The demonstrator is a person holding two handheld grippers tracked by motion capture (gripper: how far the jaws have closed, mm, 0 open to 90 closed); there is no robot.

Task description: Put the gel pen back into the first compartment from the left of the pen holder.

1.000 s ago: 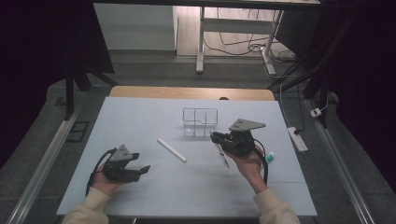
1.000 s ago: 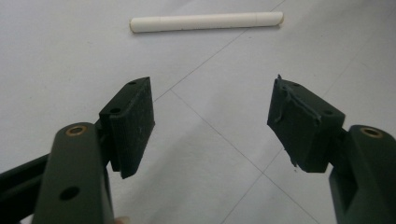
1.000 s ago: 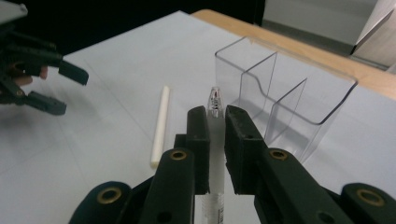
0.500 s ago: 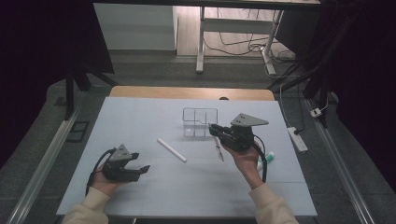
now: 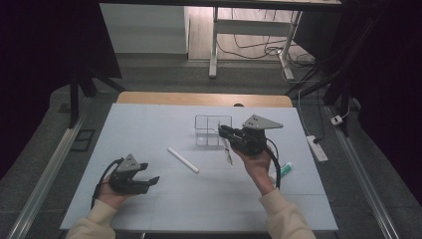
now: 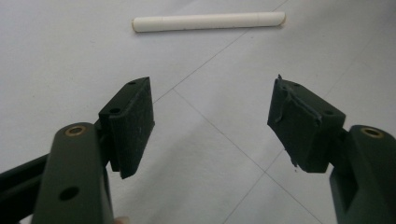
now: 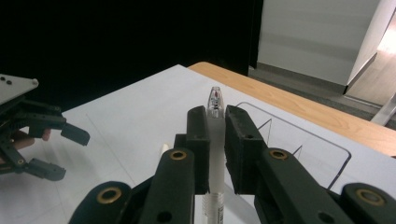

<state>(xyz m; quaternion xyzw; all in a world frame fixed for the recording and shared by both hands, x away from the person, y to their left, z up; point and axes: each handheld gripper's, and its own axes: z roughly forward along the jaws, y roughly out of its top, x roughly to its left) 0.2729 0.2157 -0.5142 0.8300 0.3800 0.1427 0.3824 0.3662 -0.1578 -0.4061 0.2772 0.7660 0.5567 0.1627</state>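
Note:
My right gripper is raised above the table's middle right and is shut on a clear pen, which hangs down at an angle from its jaws. In the right gripper view the pen stands upright between the two pads. Just beyond it is a clear open-topped box, whose rim lies ahead of the jaws. My left gripper rests near the front left, open and holding nothing. A white stick lies on the table between the two grippers, ahead of the left jaws.
The pale blue table top has a wooden strip along its far edge. A tube with a green cap lies right of my right forearm. A white power strip sits off the table's right side. Dark floor surrounds the table.
My right gripper has shifted a little up and left with the pen, closer to the clear box. The left gripper has stayed where it was.

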